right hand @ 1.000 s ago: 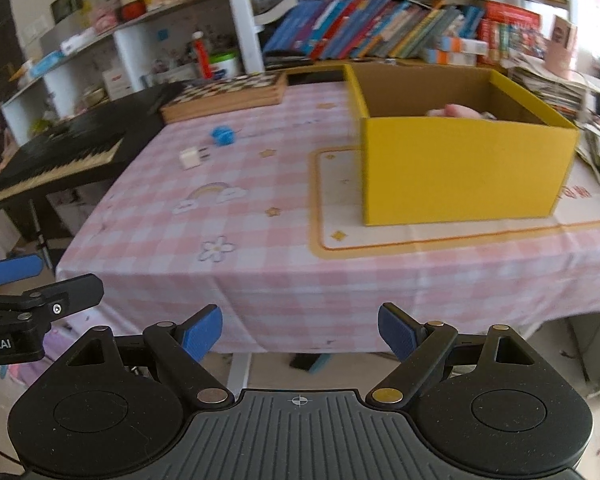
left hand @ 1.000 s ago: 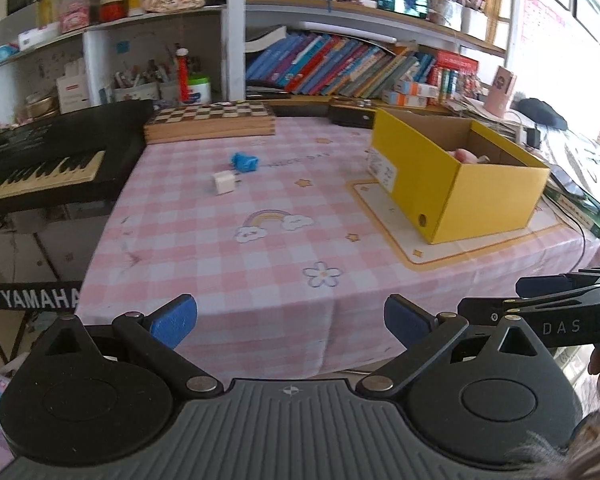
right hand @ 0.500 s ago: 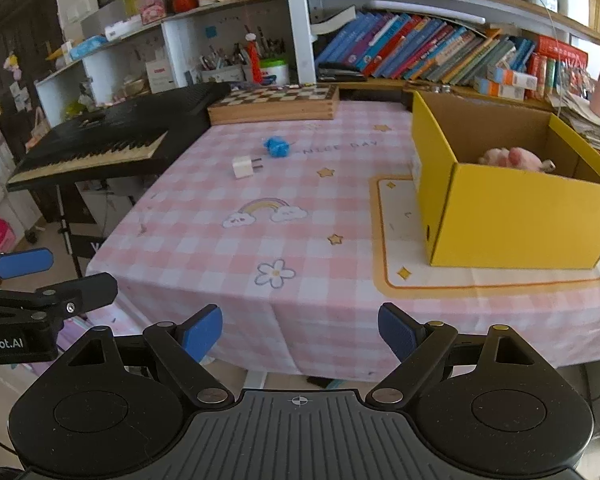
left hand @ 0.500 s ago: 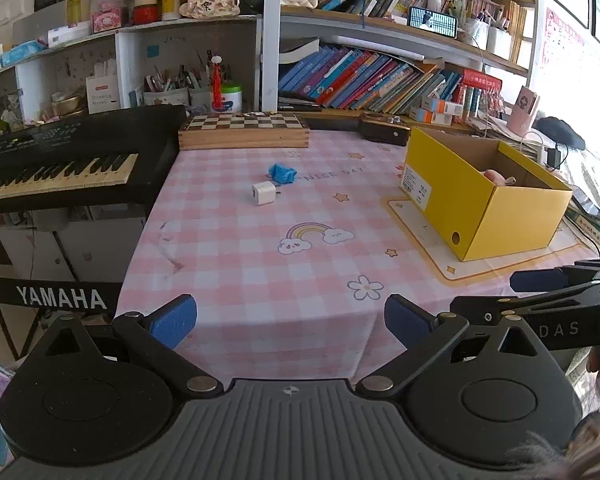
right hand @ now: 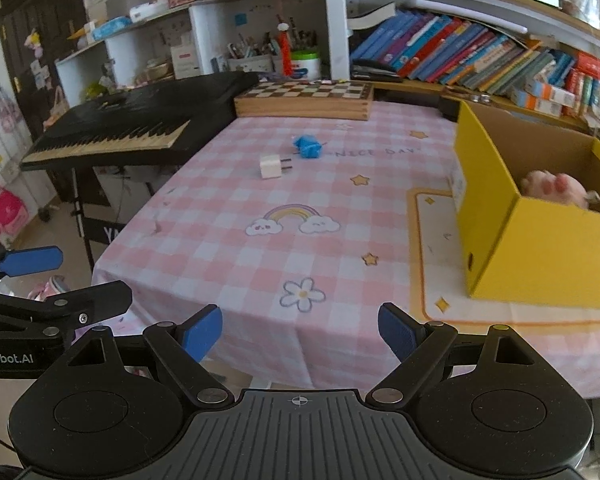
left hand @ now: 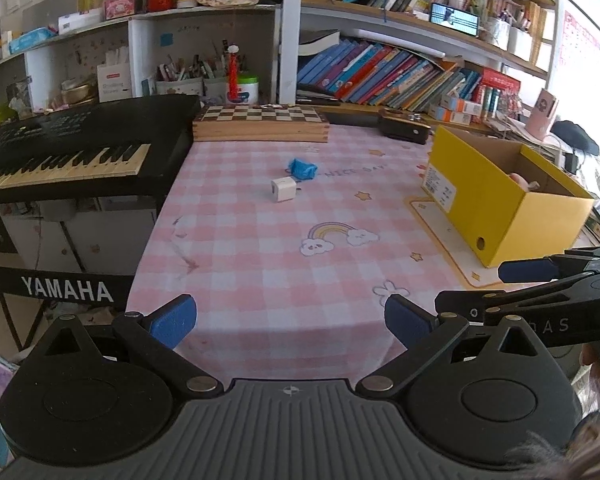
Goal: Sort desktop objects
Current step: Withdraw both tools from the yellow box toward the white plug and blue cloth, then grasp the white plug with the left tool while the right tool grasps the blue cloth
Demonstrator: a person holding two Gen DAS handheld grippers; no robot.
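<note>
I see the charger [left hand: 281, 189] just before the crumpled piece [left hand: 301, 168] mid-table, the box [left hand: 500, 188] to their right, the chessboard [left hand: 260, 122] behind.

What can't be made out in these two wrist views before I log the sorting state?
- Yellow box contents: its near wall hides all but a pink soft item in the right wrist view.
- Blue object: too small in both views to identify.
- White charger: its prongs barely show in the left wrist view.
- Box label: print too small to read.
- Box's right end: cut off by the right wrist frame edge.
</note>
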